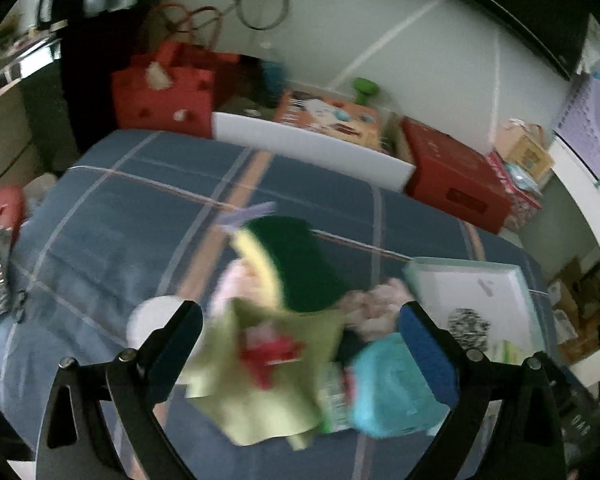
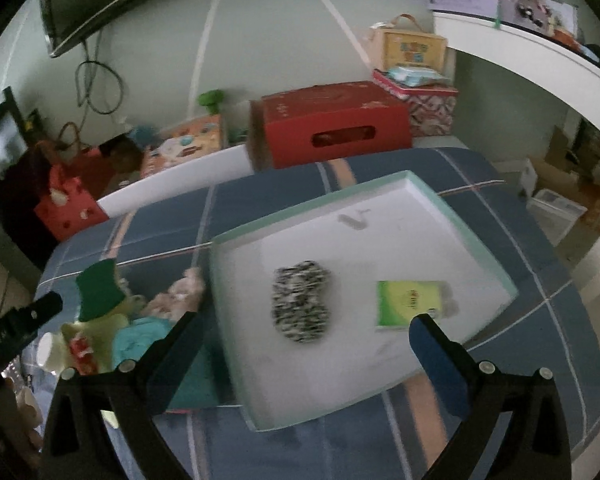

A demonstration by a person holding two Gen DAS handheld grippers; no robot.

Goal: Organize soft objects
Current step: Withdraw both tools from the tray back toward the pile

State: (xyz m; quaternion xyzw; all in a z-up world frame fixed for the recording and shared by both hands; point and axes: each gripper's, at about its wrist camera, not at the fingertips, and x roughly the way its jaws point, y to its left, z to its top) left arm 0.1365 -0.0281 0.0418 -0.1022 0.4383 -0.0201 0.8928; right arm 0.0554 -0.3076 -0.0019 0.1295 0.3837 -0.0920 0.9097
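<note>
soft things first: a blurred heap of cloth pieces (image 1: 284, 320) sits on the blue plaid bedspread (image 1: 112, 240), and we go left to right. in our left wrist view a white round thing (image 1: 152, 320) lies at the heap's left edge, then a dark green cloth (image 1: 300, 264) on top, a yellow-green cloth with a red patch (image 1: 260, 360) in front, a pale pink crumpled piece (image 1: 372, 308) and a turquoise cloth (image 1: 392, 388) to the right. our left gripper (image 1: 300, 340) hangs over the heap, jaws spread wide, nothing clamped between them; the blur hides whether a pad brushes the turquoise cloth.

right wrist view now: the same heap (image 2: 112, 320) lies just beside the left wall of the shallow white cardboard tray with a mint-green rim (image 2: 480, 248). inside the tray a black-and-white speckled soft pad (image 2: 302, 306) rests near the middle, and a flat lime-green packet (image 2: 406, 304) lies apart from it to the right. our right gripper (image 2: 304, 340) hovers above the tray, jaws fully released, holding nothing. a red cardboard box with a slot handle (image 2: 332, 124) stands beyond the bed.
</note>
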